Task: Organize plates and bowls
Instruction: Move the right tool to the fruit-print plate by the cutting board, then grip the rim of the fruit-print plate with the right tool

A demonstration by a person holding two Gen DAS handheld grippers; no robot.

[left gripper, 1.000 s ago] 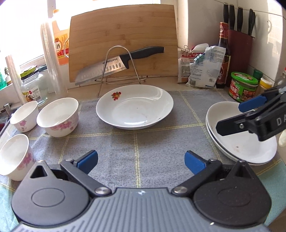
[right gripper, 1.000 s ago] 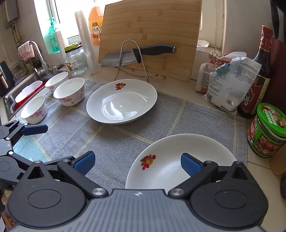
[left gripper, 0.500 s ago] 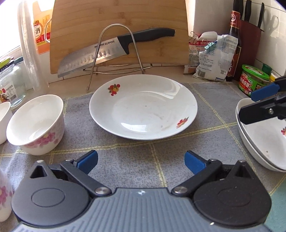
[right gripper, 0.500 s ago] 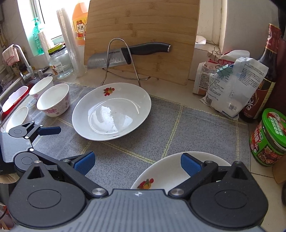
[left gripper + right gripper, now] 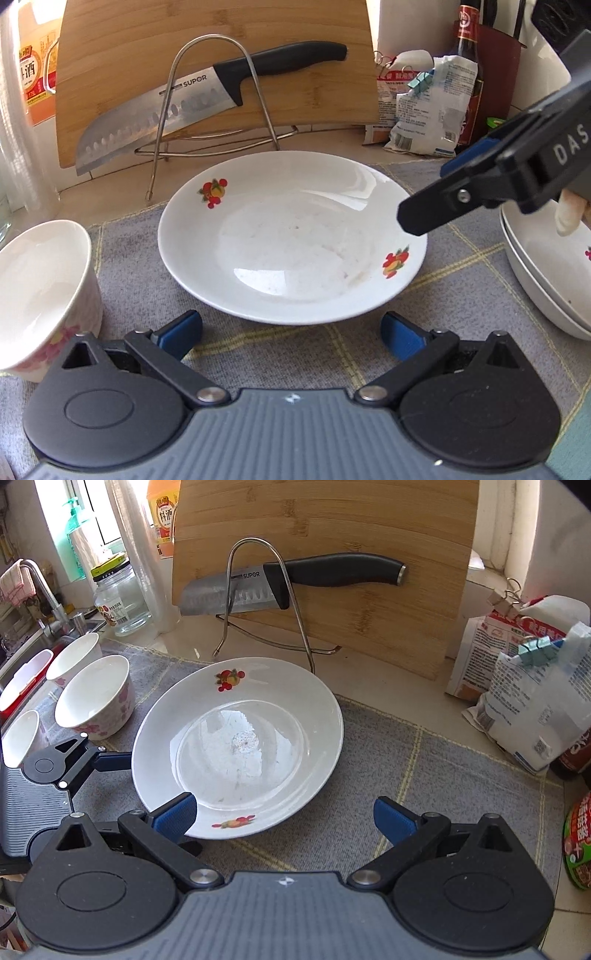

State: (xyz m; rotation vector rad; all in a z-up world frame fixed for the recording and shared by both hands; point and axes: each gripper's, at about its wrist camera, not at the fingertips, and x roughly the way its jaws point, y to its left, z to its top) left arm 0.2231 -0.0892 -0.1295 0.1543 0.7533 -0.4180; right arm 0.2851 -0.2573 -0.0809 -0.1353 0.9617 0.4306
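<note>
On the grey mat (image 5: pixel 295 354) sits a fruit-print plate (image 5: pixel 291 236); left gripper (image 5: pixel 291 334) and right gripper (image 5: pixel 284 818) fingers spread apart, empty.

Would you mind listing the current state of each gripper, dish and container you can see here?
left gripper: open, empty, at the plate's near edge.
right gripper: open, empty, one finger over the plate's rim.
plate: upright on the mat, empty, ungrasped.
stacked plates: nested, at the right.
bowls: upright, separate, not stacked.
knife: resting across the wire rack.
glass jar: lidded.
flour bags: clipped shut.
</note>
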